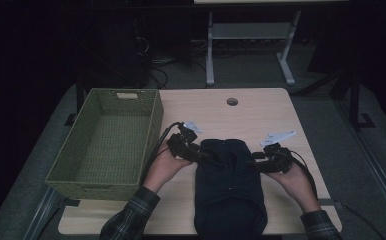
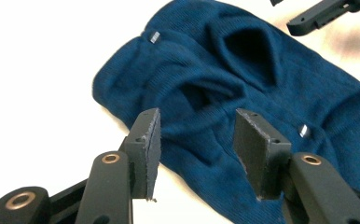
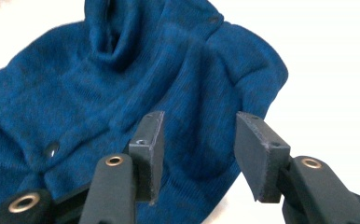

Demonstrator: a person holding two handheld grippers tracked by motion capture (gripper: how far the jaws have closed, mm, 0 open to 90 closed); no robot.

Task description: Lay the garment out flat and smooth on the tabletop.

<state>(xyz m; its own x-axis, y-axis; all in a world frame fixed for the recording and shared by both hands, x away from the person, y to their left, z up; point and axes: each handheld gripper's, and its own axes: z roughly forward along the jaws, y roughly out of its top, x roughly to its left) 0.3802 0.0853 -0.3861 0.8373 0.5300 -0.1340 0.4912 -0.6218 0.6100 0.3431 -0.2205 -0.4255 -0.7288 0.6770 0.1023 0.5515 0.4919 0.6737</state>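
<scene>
- The left gripper (image 2: 194,144) has its jaws spread about halfway, with a clear gap between them.
- Nothing is pinched in that gap. The blue sweater (image 2: 243,93) lies under and past the jaws, and the pads do not press on it.
- The right gripper (image 3: 197,149) looks the same: its jaws are spread about halfway and hold nothing.
- In the right gripper view the sweater (image 3: 122,84) sits behind the jaws, and its edge shows in the gap between them.
- From above, the sweater (image 1: 230,185) lies on the desk (image 1: 261,110), near the front edge, between the two hands.
- The left gripper (image 1: 203,156) is at the sweater's top left corner, and the right gripper (image 1: 253,164) is at its top right corner.
- A green basket (image 1: 153,120) stands on the left part of the desk, just beside the left hand (image 1: 163,167).
- The right hand (image 1: 296,182) holds its gripper at the sweater's right side.
- The high view is dark, so the sweater looks nearly black there and its folds are hard to see.
- In that view it is hard to tell if the jaw tips touch the cloth.
- The sweater's near end reaches the bottom of the high view and is cut off there.
- In both gripper views the desk is washed out to white, and part of the sweater runs out of the picture.
- Small buttons (image 2: 304,131) show on the cloth.
</scene>
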